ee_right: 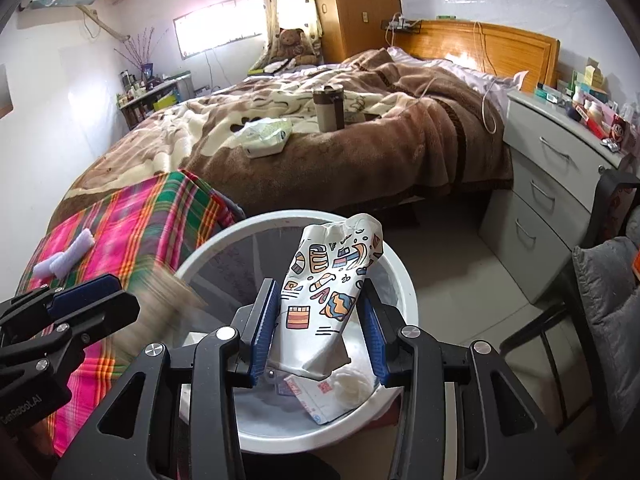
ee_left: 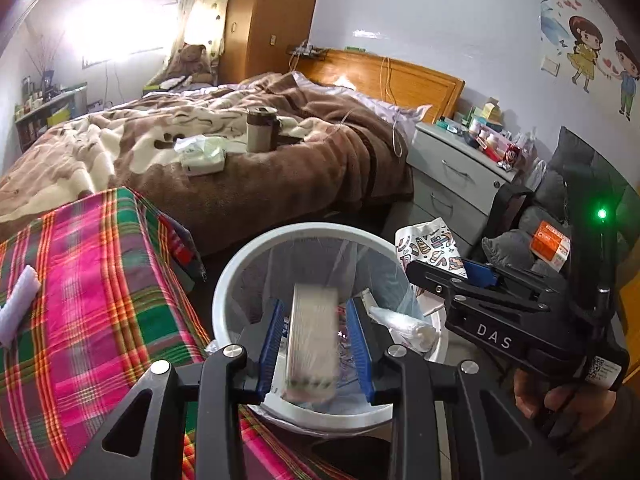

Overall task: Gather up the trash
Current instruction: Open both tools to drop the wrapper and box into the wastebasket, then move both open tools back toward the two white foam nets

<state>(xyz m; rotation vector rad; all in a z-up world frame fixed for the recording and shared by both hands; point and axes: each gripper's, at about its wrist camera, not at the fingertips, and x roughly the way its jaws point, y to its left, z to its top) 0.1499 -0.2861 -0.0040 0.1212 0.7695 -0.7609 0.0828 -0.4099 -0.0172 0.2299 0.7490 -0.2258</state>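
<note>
A white round bin (ee_left: 304, 230) with a clear liner stands on the floor below both grippers. My left gripper (ee_left: 314, 304) hangs over it, and a blurred tan box (ee_left: 312, 340) sits between its blue pads with a thin gap on each side. From the right wrist, that box (ee_right: 168, 300) is a smear beside the left gripper (ee_right: 130, 296). My right gripper (ee_right: 318, 286) is shut on a crumpled white pouch with coloured doodles (ee_right: 328, 264), held above the bin rim (ee_right: 280, 220). That pouch (ee_left: 428, 246) and the right gripper (ee_left: 444, 268) also appear in the left wrist view. Paper scraps (ee_right: 316, 400) lie inside.
A pink and green plaid cover (ee_left: 100, 280) with a pale cloth roll (ee_left: 18, 304) borders the bin on the left. Behind is a bed with a tissue pack (ee_left: 202, 156) and a mug (ee_left: 260, 128). A grey nightstand (ee_left: 452, 176) and cushioned chair (ee_right: 608, 300) stand right.
</note>
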